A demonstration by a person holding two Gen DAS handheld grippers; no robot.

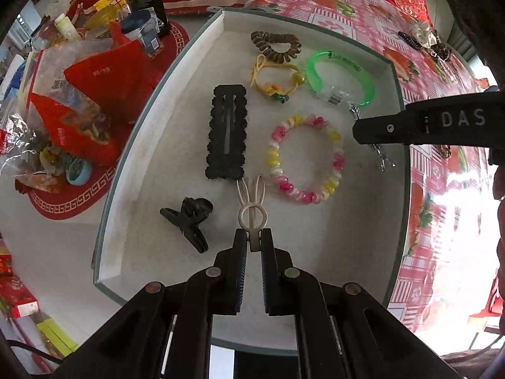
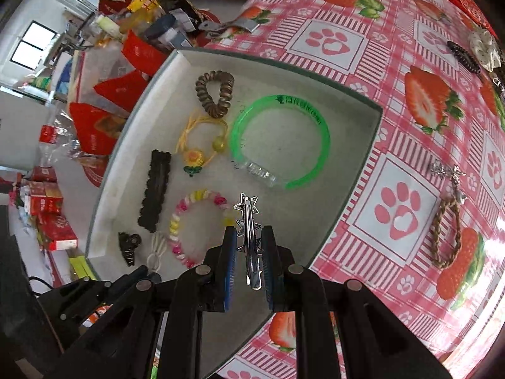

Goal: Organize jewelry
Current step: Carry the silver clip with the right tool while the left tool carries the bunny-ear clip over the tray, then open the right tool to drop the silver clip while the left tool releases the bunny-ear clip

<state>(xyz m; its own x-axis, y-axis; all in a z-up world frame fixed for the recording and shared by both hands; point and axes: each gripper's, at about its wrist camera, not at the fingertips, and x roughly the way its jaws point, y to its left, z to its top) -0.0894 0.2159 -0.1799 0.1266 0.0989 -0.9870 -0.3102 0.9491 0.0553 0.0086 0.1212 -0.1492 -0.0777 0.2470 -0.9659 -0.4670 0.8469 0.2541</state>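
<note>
My left tongs (image 1: pixel 254 237) are pinched on the tail of a cream bunny clip (image 1: pixel 252 203), low over the white floor of the tray (image 1: pixel 109 221), near its front edge. The clip's long ears point straight away from me, toward the far edge of the tray. A black claw clip (image 1: pixel 189 221) lies just to its left, and a pink and yellow bead bracelet (image 1: pixel 304 161) just to its right. My right tongs (image 2: pixel 249 237) are clamped on a silver star clip (image 2: pixel 247 221), which also points away from me, close to the tray's right wall. It hangs between the bead bracelet and the green bangle (image 2: pixel 281 142). I think both clips only need to go down. The bunny clip has a bare strip of floor right under it. The star clip's bare spot lies by the right wall, so my right tongs are the nearer ones for that spot. More hair ties wait on the pink surface (image 2: pixel 363 72) outside the tray.
</note>
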